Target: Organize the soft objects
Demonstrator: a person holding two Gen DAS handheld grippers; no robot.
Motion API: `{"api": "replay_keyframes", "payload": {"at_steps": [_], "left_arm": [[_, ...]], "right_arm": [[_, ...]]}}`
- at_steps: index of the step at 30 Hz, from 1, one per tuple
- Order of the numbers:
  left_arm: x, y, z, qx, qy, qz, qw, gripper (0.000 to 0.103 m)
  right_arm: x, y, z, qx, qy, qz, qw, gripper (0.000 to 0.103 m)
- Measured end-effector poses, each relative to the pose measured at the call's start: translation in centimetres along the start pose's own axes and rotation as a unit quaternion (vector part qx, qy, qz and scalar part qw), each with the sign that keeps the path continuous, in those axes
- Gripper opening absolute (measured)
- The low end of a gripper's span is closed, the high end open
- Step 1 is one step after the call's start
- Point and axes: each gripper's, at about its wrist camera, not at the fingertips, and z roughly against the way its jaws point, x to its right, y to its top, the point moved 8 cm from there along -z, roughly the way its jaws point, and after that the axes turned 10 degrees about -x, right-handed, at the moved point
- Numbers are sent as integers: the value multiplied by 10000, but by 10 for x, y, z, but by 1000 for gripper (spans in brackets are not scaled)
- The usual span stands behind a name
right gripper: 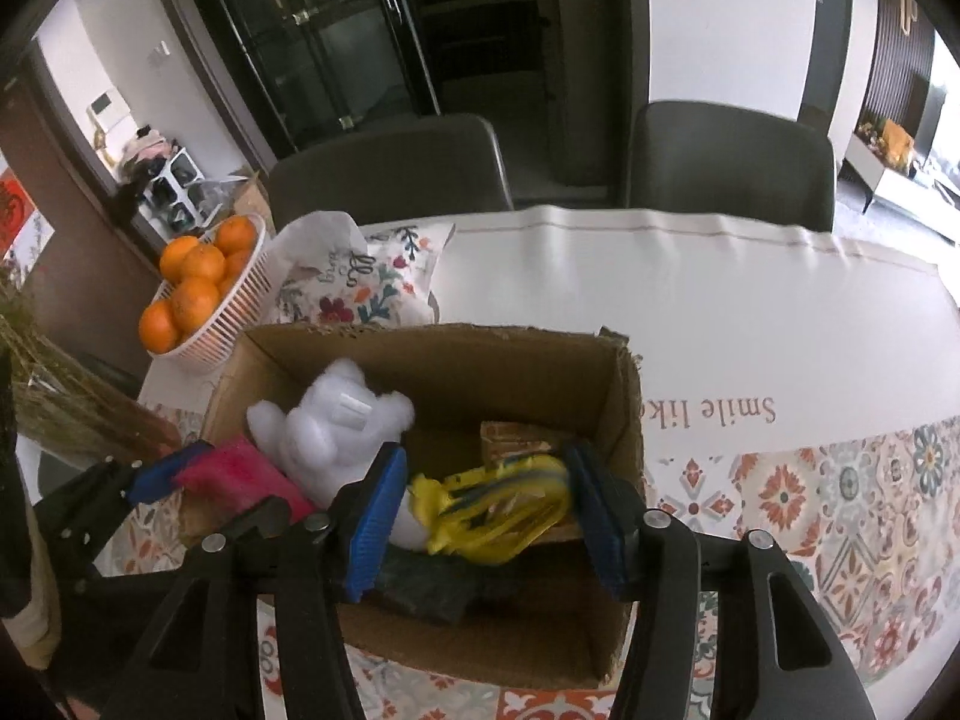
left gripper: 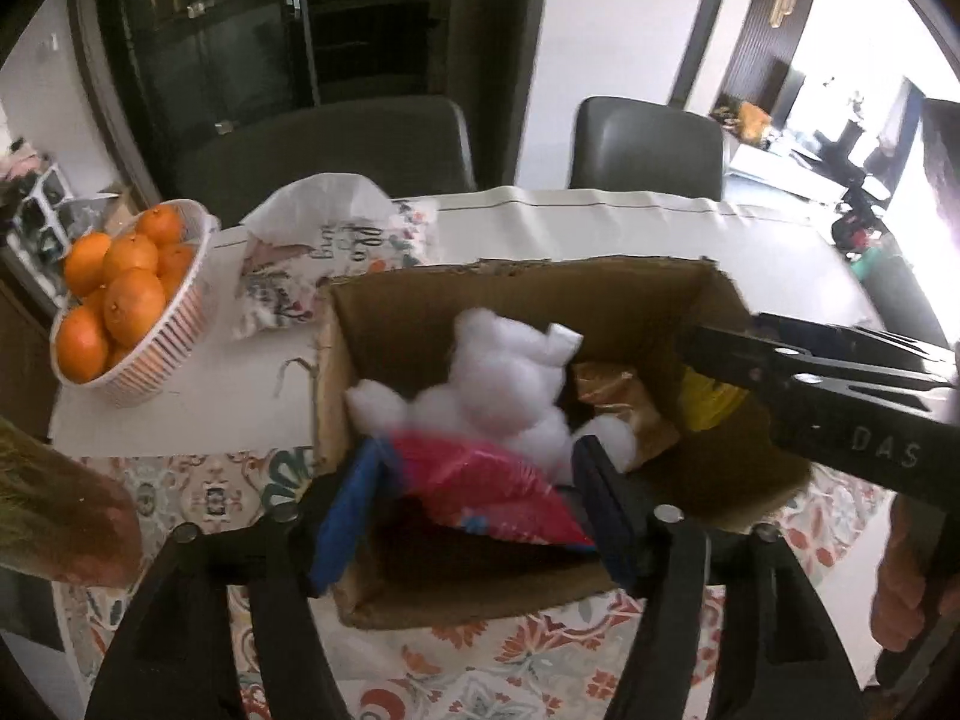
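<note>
Down in the open brown cardboard box (right gripper: 432,372) lies the fluffy white plush toy (right gripper: 327,426), light and squashy by the look of it, best pinched at its thick body. Beside it, the left hand-held gripper (left gripper: 480,492) has a crinkly pink-red soft packet (left gripper: 480,480) between its blue pads, though it's too blurred to call a firm grip; the right hand-held gripper (right gripper: 486,510) brackets a limp yellow striped soft thing (right gripper: 498,510), jaws fairly wide, grip unclear. The box sits on the patterned bench (right gripper: 810,480), a white basket of oranges (right gripper: 204,300) well off to the left.

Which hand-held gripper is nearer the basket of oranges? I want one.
Left. The left hand-held gripper works the box's basket-side end; the right hand-held gripper sits at the far end from the basket of oranges.
</note>
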Motion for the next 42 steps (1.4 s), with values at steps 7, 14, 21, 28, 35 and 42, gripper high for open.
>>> {"api": "replay_keyframes", "payload": {"at_steps": [7, 14, 21, 28, 35, 42], "left_arm": [[-6, -5, 17, 204, 137, 133, 9996, 77], [-17, -30, 48, 580, 366, 531, 9962, 85], [-20, -68, 88, 949, 538, 752, 9912, 90], [-19, -116, 136, 1451, 861, 766, 9827, 99], [-16, -167, 173, 1851, 1203, 690, 9729, 103], [-12, -210, 201, 2082, 1385, 679, 9658, 103]], "right_arm": [[1, -4, 0, 8, -30, -63, 10000, 69], [-1, -28, 27, 345, -336, -44, 9988, 69], [-16, -67, 67, 836, -514, 180, 9950, 73], [-23, -117, 106, 1308, -633, 64, 9894, 83], [-32, -172, 136, 1514, -756, 64, 9856, 88], [-41, -220, 159, 1670, -836, 135, 9823, 90]]}}
